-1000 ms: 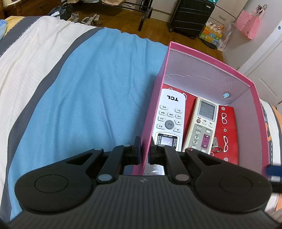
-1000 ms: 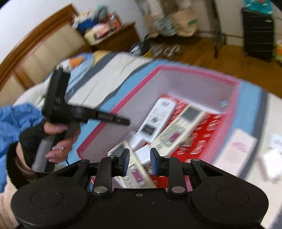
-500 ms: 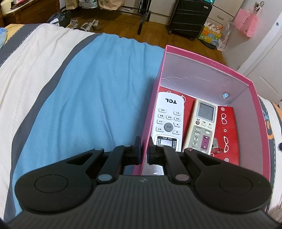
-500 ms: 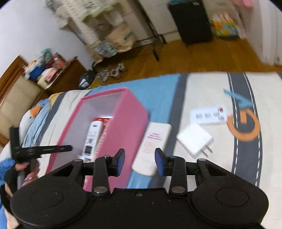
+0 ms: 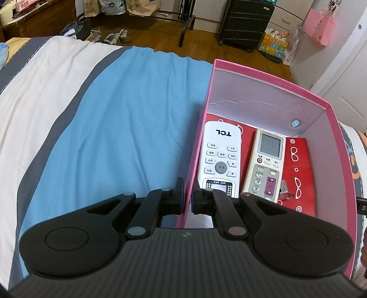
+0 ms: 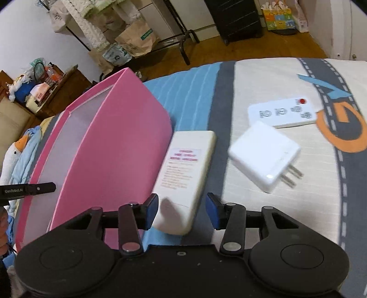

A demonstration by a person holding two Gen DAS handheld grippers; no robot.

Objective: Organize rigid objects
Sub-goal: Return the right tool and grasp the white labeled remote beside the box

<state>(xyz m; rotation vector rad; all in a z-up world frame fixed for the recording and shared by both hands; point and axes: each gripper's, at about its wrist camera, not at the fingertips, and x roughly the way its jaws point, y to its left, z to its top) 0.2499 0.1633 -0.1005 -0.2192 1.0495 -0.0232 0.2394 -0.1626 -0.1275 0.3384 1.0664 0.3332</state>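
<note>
A pink box (image 5: 270, 82) stands on the bed and holds a white TCL remote (image 5: 220, 158), a beige remote (image 5: 263, 162) and keys (image 5: 284, 190). My left gripper (image 5: 187, 198) is shut on the box's left wall near its front corner. In the right wrist view the box (image 6: 110, 146) is at the left. My right gripper (image 6: 182, 209) is open and empty, its jaws either side of the near end of a face-down cream remote (image 6: 185, 169) lying beside the box. A white charger plug (image 6: 266, 155) and a thin white remote (image 6: 282, 112) lie further right.
The bed cover (image 5: 114, 128) has blue, white and grey stripes. A red card with glasses prints (image 5: 298, 174) lines the box floor. Beyond the bed are wooden floor, a black suitcase (image 5: 245, 20), shoes and paper bags. A duck plush (image 6: 13, 153) lies at the left.
My right gripper left the box, swung right and came down over the cream remote, opening wider. My left gripper kept its hold on the box wall.
</note>
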